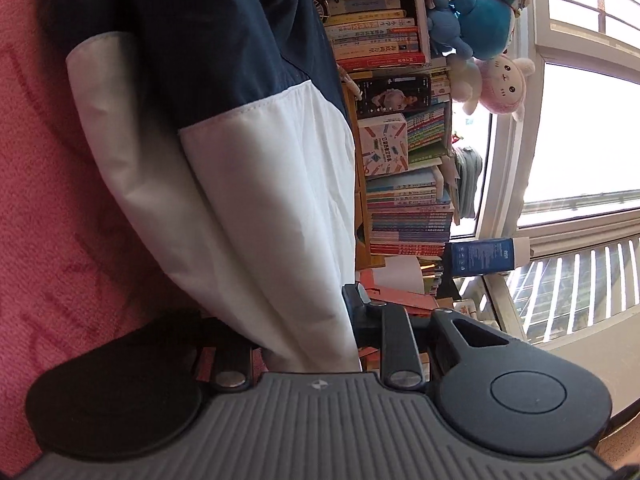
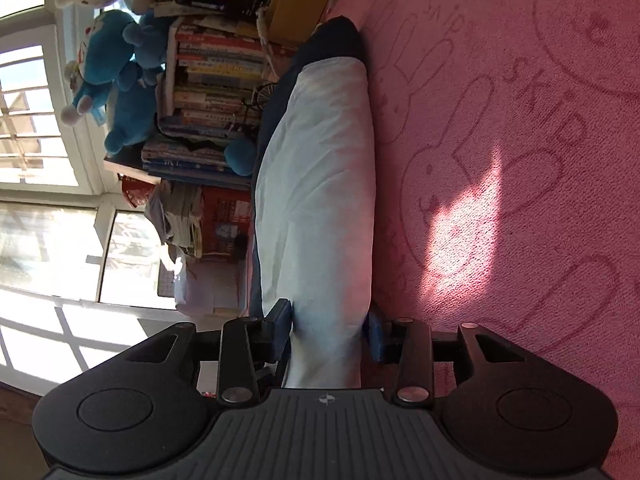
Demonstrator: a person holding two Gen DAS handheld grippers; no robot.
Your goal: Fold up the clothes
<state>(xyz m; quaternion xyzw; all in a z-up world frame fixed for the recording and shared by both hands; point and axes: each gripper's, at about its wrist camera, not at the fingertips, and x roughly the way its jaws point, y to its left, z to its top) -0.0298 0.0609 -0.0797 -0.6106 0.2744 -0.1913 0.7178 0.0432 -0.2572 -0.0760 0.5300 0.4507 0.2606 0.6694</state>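
Observation:
A navy and white garment (image 1: 256,168) hangs lifted above a pink blanket (image 1: 44,184). Both views are rolled sideways. My left gripper (image 1: 304,320) is shut on the garment's white edge; only the right-hand finger (image 1: 354,300) shows, the other is hidden by cloth. In the right wrist view the same garment (image 2: 320,184) runs away from me as a pale fold with navy at its far end. There my right gripper (image 2: 329,334) is shut on the white fabric, pinched between both blue-padded fingers (image 2: 280,322).
The pink blanket (image 2: 520,160) with rabbit outlines and a sunlit patch lies under the garment. Behind stand stacked books (image 1: 404,200), a phone (image 1: 394,94), blue and pink plush toys (image 1: 488,16), a red crate (image 2: 226,220) and bright windows (image 1: 580,140).

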